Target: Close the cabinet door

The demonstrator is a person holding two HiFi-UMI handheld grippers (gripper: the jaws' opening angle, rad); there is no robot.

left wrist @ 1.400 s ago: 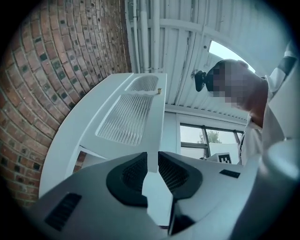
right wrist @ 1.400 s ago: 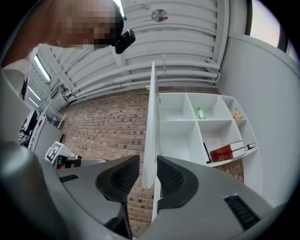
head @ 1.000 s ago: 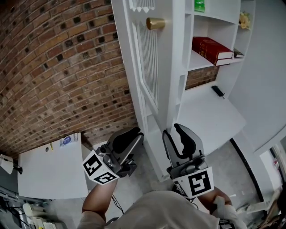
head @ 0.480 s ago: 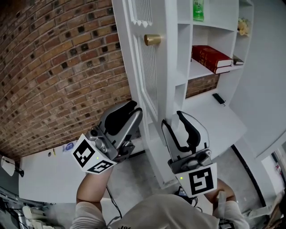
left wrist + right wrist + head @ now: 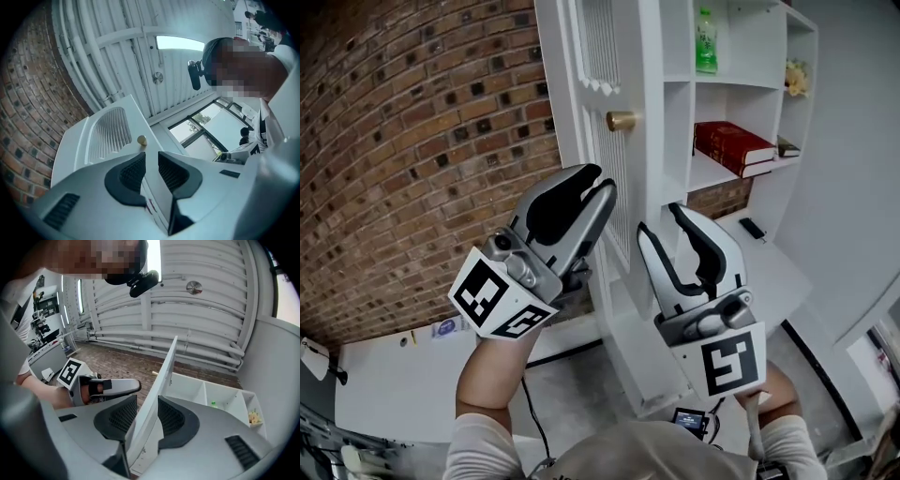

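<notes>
**Door edge-on between our two tongs**

The door stands open. It is swung out from the cabinet toward us, so we see it nearly edge-on with its long axis upright. Its slatted outer face, with the brass knob, looks to the left, and the shelves lie to its right.

The left tongs sit on that outer side, just beside the slats and below the knob, pointing upward. Their jaws are partly apart with nothing between them. In the left gripper view the knob shows just above the gap.

The right tongs are on the inner side, near the cabinet's front edge. Their jaws have just been opening and now stand wide, gripping nothing. In the right gripper view the door's thin edge lines up with the gap.

We judge the left tongs the better placed. Closing means driving the outer face rightward, toward the shelves, and the right tongs would first have to clear out of the door's path.
</notes>
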